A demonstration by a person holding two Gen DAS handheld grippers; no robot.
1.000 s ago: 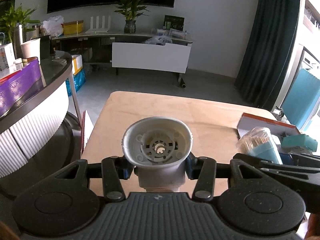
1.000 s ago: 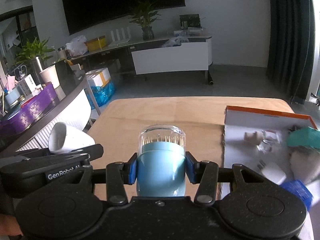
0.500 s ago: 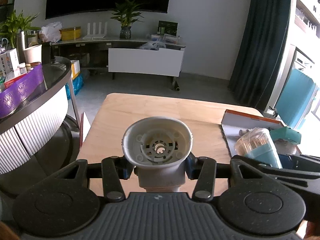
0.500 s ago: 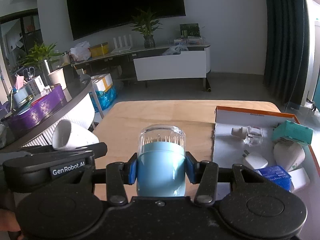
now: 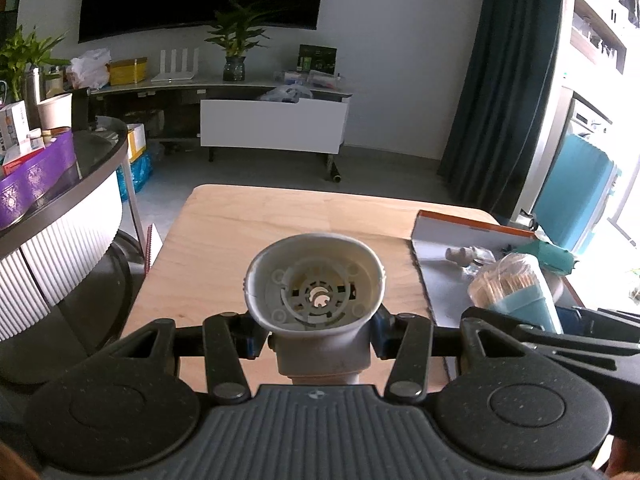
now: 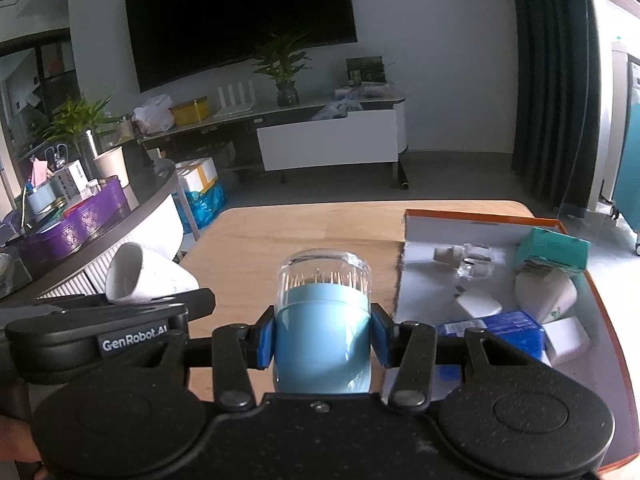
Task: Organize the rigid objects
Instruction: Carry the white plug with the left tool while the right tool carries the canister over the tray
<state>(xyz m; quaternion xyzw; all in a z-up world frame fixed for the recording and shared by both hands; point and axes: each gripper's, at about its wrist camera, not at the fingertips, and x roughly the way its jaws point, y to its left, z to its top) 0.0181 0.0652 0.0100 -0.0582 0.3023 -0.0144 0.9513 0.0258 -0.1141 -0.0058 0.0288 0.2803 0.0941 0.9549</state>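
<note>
Toothpick jar (image 6: 322, 320) in right tool (image 6: 322, 340), toothpicks inside.

Home living room, wall television (image 6: 240, 36), media console (image 5: 224, 92), potted plant (image 5: 236, 46), curtains (image 5: 492, 80)

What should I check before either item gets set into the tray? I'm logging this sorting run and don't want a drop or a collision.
1. Left claw clamped on white grinder: ok.
2. Right claw clamped on blue toothpick holder: ok.
3. Toothpick holder's clear lid seated: ok.
4. Free space in orange-rimmed tray: ok at its near left part; right side crowded with small boxes.
5. Clearance between the two claws: cannot tell, they sit close side by side.
6. Height above the wooden table: cannot tell.
</note>
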